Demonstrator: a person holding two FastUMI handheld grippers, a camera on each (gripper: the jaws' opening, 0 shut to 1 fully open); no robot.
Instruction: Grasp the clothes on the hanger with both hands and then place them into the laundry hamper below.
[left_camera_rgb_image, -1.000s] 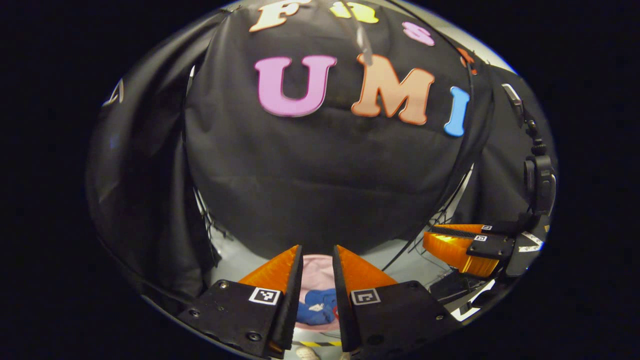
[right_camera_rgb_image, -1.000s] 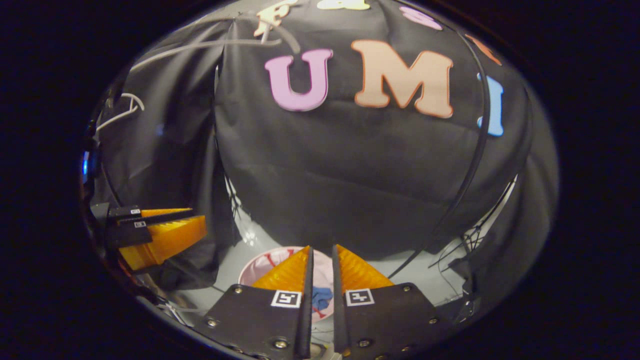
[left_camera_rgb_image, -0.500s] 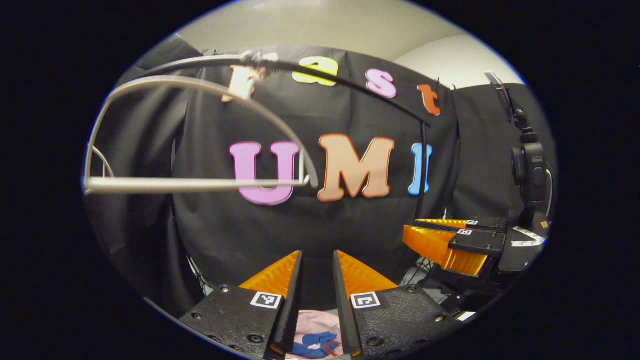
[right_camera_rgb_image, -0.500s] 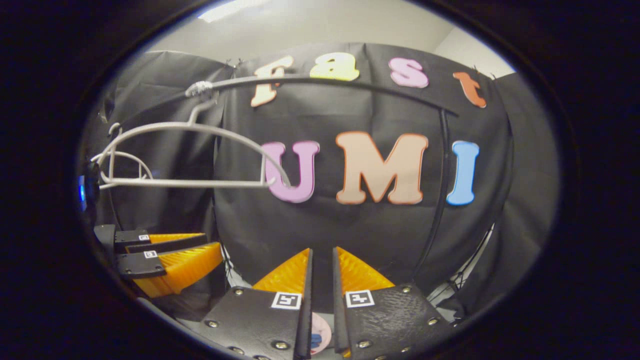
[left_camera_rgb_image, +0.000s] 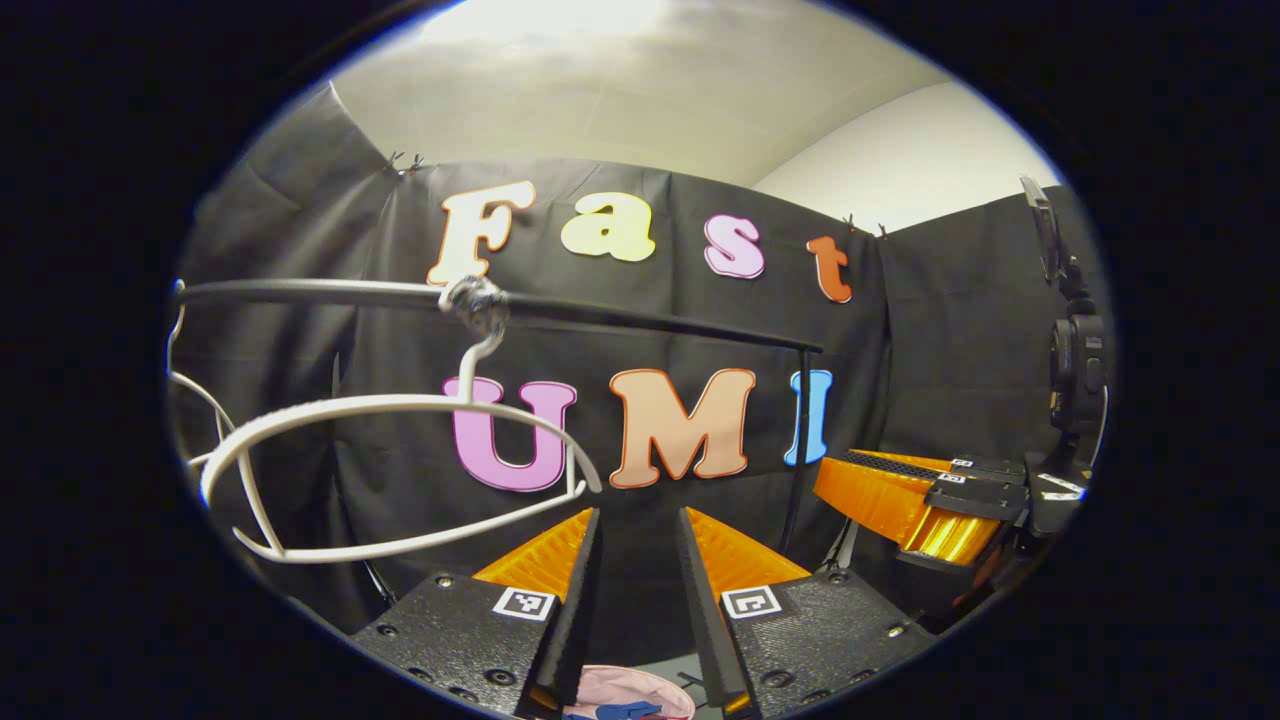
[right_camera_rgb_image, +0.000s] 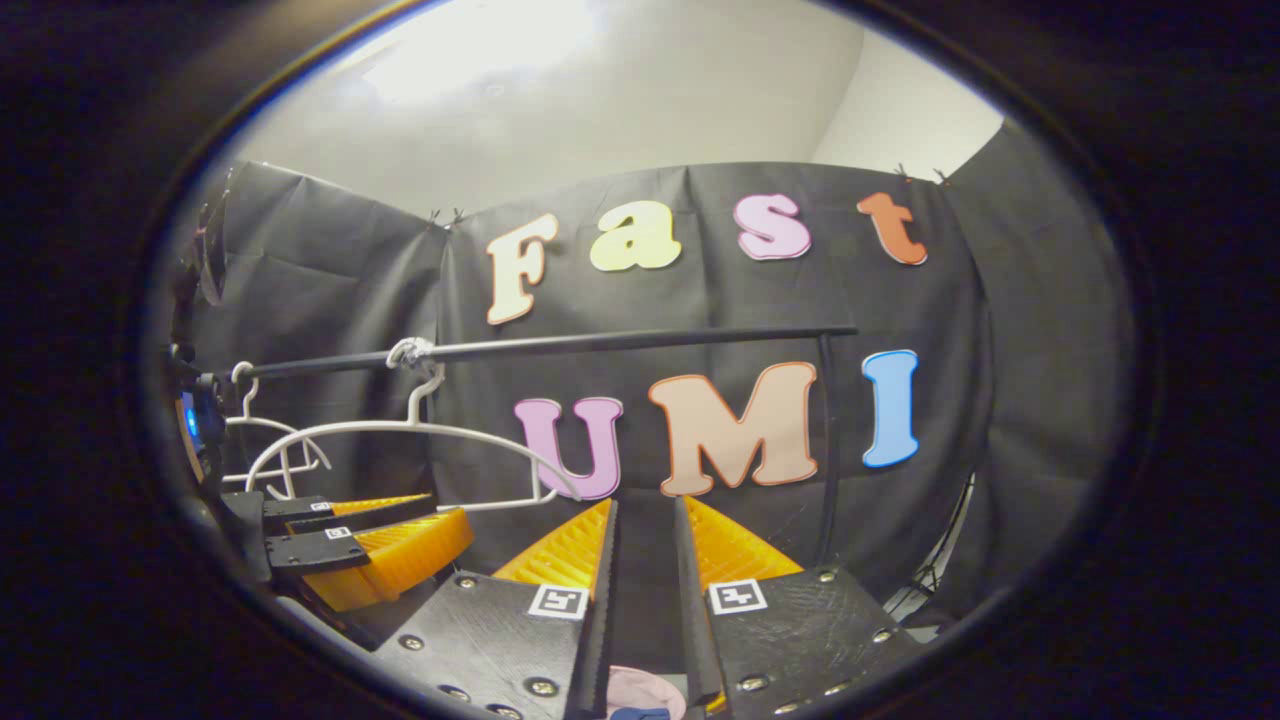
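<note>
A bare white hanger hangs by its hook from the black rail; no garment is on it. My left gripper is open below the hanger's right end, with nothing between its fingers. At the bottom edge, between those fingers, lies the pink hamper with a blue garment inside. In the right gripper view the same hanger and rail sit up left. My right gripper is open and empty above the hamper. The left gripper shows at the lower left.
A second white hanger hangs farther left on the rail. The rail's upright post stands to the right. A camera on a stand rises behind the right gripper. Black cloth walls close in the booth.
Both grippers have risen and tilted up from the hamper. The hamper with the blue garment has slid to the bottom edge, and the rail and bare hanger have come into view.
</note>
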